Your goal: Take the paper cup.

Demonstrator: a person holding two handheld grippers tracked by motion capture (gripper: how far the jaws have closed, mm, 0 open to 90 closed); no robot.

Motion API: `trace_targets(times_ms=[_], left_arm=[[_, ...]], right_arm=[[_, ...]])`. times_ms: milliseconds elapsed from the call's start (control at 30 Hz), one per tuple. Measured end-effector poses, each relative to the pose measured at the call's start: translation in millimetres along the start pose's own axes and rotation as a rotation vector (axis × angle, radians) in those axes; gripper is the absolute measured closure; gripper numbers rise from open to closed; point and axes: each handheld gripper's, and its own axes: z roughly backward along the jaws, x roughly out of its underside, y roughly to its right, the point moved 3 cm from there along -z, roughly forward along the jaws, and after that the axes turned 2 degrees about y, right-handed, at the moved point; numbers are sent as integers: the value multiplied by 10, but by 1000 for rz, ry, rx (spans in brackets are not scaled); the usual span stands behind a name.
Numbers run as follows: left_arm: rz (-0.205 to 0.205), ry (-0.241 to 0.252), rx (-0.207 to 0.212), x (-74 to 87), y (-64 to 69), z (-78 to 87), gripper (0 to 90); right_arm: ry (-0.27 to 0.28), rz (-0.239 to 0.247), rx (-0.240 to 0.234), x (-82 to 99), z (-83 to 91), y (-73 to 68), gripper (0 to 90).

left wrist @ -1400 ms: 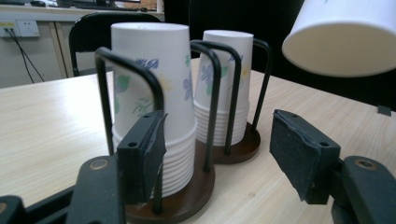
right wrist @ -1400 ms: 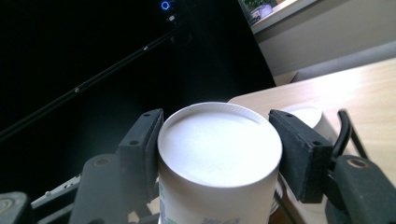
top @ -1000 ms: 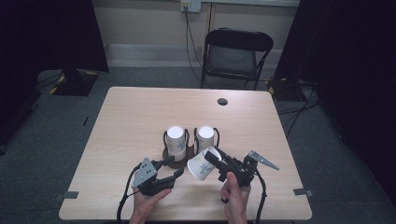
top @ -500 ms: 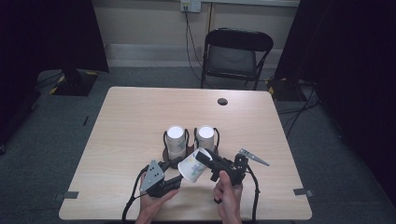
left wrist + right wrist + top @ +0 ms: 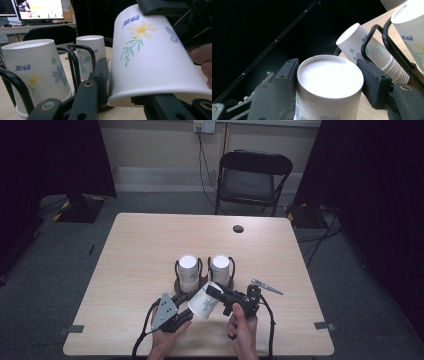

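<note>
Change: our right gripper has swung its clamped paper cup leftward, toward the desk's near edge
Left gripper: jaws wide; cup between them; a handover looks likely

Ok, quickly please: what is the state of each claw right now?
Left claw: cannot be told; its jaws are at the paper cup's rim.
Right claw: closed on the paper cup.

A tilted flowered paper cup fills the right side — clamped at its base end by another gripper; two upside-down cup stacks stand in black wire holders behind.
</note>
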Motion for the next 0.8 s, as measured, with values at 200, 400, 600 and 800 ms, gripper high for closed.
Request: trace_targets(times_ms=[200,400,600,800], left_arm=[[13,-2,17,14,-31,28,815],[50,8,55,22,-55,47,876],[66,-9,82,21,-77,46,887],[68,-35,114,14,-115,53,889]], right_arm=[[4,23,44,21,12,27,338],[-10,80,111,42,16,30,342],[-18,94,120,47,19,40,334],[-24,126,124,20,45,55,323]])
